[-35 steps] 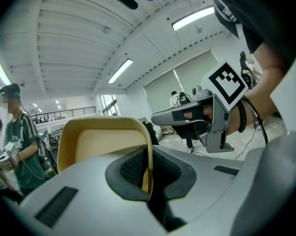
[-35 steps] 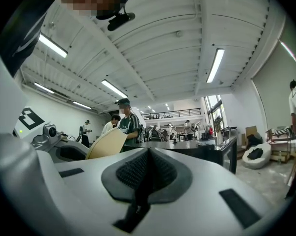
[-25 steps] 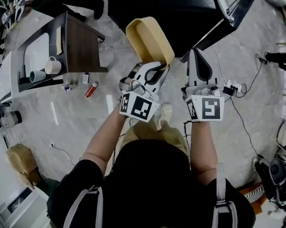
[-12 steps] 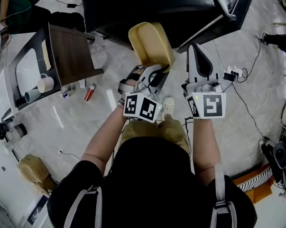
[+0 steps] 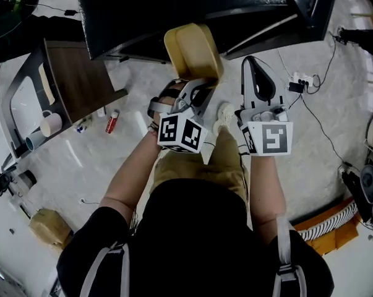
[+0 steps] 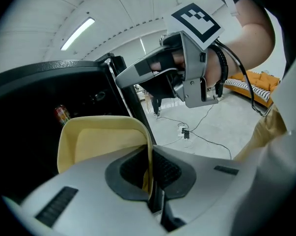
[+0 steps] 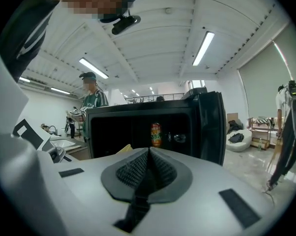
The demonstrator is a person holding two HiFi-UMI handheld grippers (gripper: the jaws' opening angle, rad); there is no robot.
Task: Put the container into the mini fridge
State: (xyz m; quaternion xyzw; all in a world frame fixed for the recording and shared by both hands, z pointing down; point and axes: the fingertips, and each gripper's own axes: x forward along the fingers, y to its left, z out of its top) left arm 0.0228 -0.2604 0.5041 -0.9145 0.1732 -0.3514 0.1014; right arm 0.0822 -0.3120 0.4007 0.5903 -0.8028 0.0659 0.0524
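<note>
A tan, open-topped container [image 5: 192, 51] is held out in front of me, its far end reaching the front edge of the black mini fridge [image 5: 174, 11]. My left gripper [image 5: 198, 86] is shut on the container's near rim; the left gripper view shows the wall of the container [image 6: 101, 141] pinched between the pads [image 6: 162, 168]. The fridge door [image 5: 310, 5] stands open at the right. My right gripper [image 5: 251, 64] hangs beside the container, shut and empty. The right gripper view looks past that gripper [image 7: 148, 154] into the dark fridge [image 7: 113, 132], where a can [image 7: 156, 134] stands.
A brown side table [image 5: 81, 79] with mugs [image 5: 50, 124] stands at the left, and a red bottle [image 5: 112, 121] lies on the floor beside it. Cables and a power strip [image 5: 300, 82] lie at the right. Another person [image 7: 91, 97] stands behind the fridge.
I have moved closer to the fridge. The container, still in my left gripper, has gone forward to the fridge's front edge. The right gripper has kept pace, still shut.
</note>
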